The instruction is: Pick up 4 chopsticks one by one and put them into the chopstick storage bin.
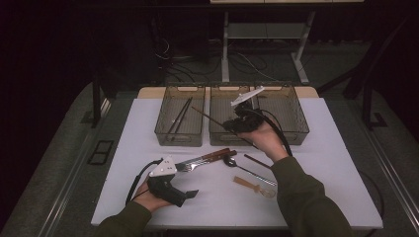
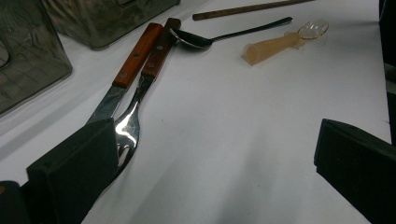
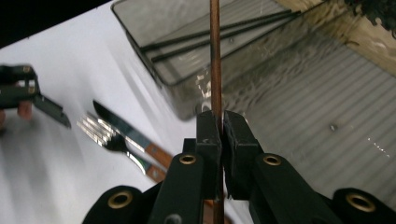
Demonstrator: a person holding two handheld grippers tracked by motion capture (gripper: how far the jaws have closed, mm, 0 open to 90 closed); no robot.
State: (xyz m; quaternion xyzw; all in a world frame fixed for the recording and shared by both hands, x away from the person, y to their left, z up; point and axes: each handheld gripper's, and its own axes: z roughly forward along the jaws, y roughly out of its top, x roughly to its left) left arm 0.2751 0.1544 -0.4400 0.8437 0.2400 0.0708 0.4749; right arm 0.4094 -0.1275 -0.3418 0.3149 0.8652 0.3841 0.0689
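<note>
Chopstick [image 3: 215, 56] is shown clamped between the closed jaws of the right tool [image 1: 231, 124], held above the bench [image 1: 321, 163] at the near wall of the middle basket [image 1: 220, 139]. Its long axis is directed from the jaws up and to the left in the high view, so that the free tip is pointed toward the left basket [image 1: 168, 134], where two dark chopsticks [image 1: 180, 115] are already laid lengthwise. The left basket is thus placed to the left of the right tool and slightly farther from the person, and the right hand is judged nearer to it along the stick's own line. The held chopstick is seen as a thin, straight, reddish-brown rod, smooth and without taper visible near the jaws. The left tool [image 1: 190, 194] is rested low on the bench at the near left, its jaws spread wide with nothing between them, just beside the tines of a fork [image 2: 128, 128]. A knife [image 2: 122, 84], a metal spoon [image 2: 224, 36], a translucent plastic spoon [image 2: 285, 42] and a second brown chopstick [image 2: 252, 8] are left lying on the bench.
</note>
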